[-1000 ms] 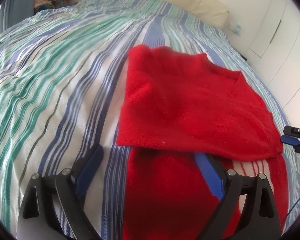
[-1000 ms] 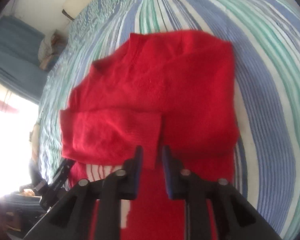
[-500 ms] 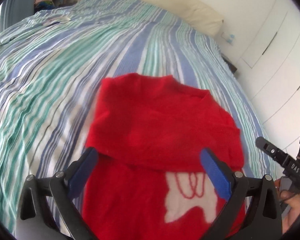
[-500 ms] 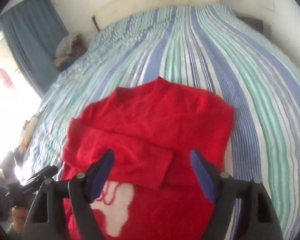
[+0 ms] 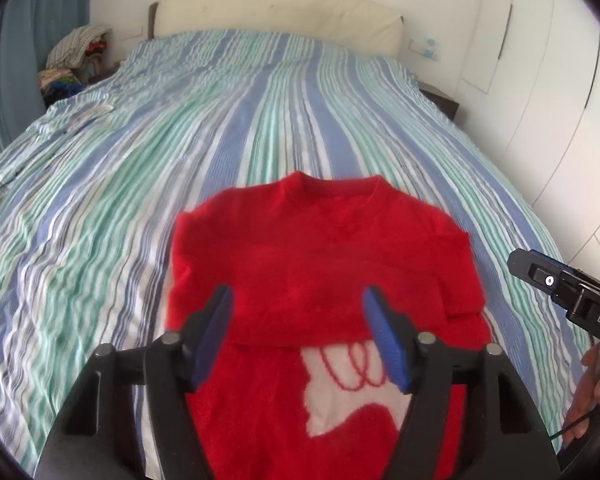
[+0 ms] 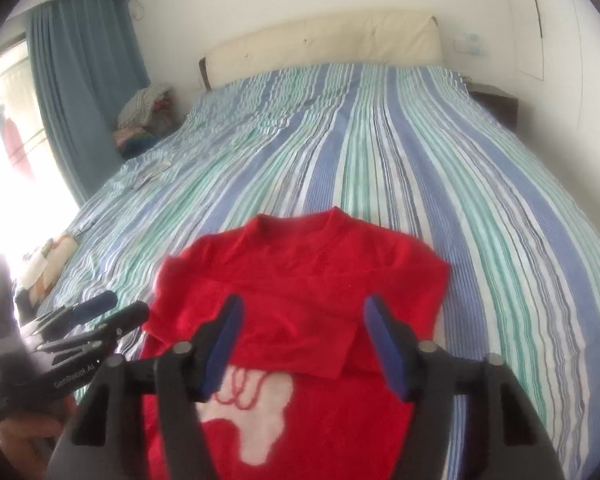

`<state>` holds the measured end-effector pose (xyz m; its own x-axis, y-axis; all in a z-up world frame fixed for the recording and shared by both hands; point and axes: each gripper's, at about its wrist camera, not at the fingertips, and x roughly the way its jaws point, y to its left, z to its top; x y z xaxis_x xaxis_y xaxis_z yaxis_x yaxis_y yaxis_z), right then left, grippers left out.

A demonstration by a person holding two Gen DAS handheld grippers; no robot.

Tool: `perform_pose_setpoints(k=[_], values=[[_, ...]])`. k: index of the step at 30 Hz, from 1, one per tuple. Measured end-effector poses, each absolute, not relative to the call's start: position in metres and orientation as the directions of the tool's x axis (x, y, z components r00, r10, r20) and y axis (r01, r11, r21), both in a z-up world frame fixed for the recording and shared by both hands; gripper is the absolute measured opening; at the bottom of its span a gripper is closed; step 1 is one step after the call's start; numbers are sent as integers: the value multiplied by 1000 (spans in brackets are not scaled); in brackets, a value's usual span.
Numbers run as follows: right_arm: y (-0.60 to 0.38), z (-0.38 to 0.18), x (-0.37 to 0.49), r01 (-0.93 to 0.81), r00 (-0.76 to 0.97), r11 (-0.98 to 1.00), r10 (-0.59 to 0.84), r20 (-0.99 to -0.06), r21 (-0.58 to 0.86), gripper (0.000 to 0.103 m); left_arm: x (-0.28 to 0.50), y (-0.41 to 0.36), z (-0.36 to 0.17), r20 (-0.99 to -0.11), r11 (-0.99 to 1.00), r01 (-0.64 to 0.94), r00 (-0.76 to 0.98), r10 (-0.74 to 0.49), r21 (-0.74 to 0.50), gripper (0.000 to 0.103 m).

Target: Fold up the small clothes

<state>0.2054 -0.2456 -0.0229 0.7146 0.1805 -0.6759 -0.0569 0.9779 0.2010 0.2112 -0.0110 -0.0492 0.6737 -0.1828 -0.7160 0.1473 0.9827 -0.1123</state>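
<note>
The red sweater [image 5: 320, 264] is seen flat on the bed [image 5: 260, 120], below both grippers' jaws, untouched; both pairs are apart, empty and closing.

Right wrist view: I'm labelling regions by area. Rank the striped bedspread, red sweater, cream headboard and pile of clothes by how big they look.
1. striped bedspread
2. red sweater, though nearness to the camera enlarges it
3. cream headboard
4. pile of clothes
</note>
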Motion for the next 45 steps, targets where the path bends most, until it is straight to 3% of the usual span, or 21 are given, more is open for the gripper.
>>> perform_pose_setpoints(k=[1, 2, 4, 6, 14, 20, 23, 26, 31, 35, 37, 41, 43, 45], values=[[-248, -25, 204, -48, 705, 973, 193, -683, 226, 52, 203, -7, -48, -705, 987, 131, 692, -155, -88, 103], [-252, -25, 199, -40, 706, 971, 194, -681, 236, 54, 193, -3, -48, -687, 989, 131, 713, -141, -67, 102], [-257, -28, 185, -32, 709, 972, 185, -680, 232, 91, 178, 0, -61, -709, 989, 146, 697, -104, -2, 102], [-262, -39, 165, -35, 700, 974, 183, -691, 222, 97, 162, 7, -79, -750, 987, 152, 658, -68, 44, 102], [-269, -120, 50, -64, 570, 988, 152, -808, 140, 97, 71, 51, -148, -893, 989, 125, 449, 14, 79, 102], [-283, -136, -15, -68, 507, 960, 269, -819, 273, 97, 46, 69, -151, -923, 997, 73, 382, -55, -29, 102], [-288, -143, -23, -49, 488, 927, 347, -801, 372, 96, 51, 67, -160, -933, 997, 73, 357, -34, -8, 102], [-292, -153, -20, -10, 473, 904, 380, -795, 426, 87, 52, 70, -165, -938, 998, 55, 345, -34, -16, 102], [-291, -158, -20, 7, 444, 894, 399, -802, 448, 84, 43, 96, -105, -918, 997, 63, 391, -72, -52, 100], [-299, -136, -24, -17, 468, 917, 360, -807, 399, 84, 27, 133, -35, -907, 991, 118, 422, 1, 56, 102], [-303, -126, -25, -28, 438, 941, 314, -842, 336, 84, 22, 143, -25, -911, 987, 141, 413, 11, 76, 102], [-302, -121, -24, -67, 374, 965, 259, -890, 253, 84, 31, 128, -78, -933, 979, 159, 315, -175, -130, 102], [-303, -126, -23, -55, 381, 938, 337, -861, 343, 84, 41, 114, -119, -937, 972, 117, 264, -227, -203, 100], [-305, -136, -21, -6, 385, 901, 402, -830, 434, 84, 48, 99, -148, -948, 979, 87, 245, -202, -186, 93]])
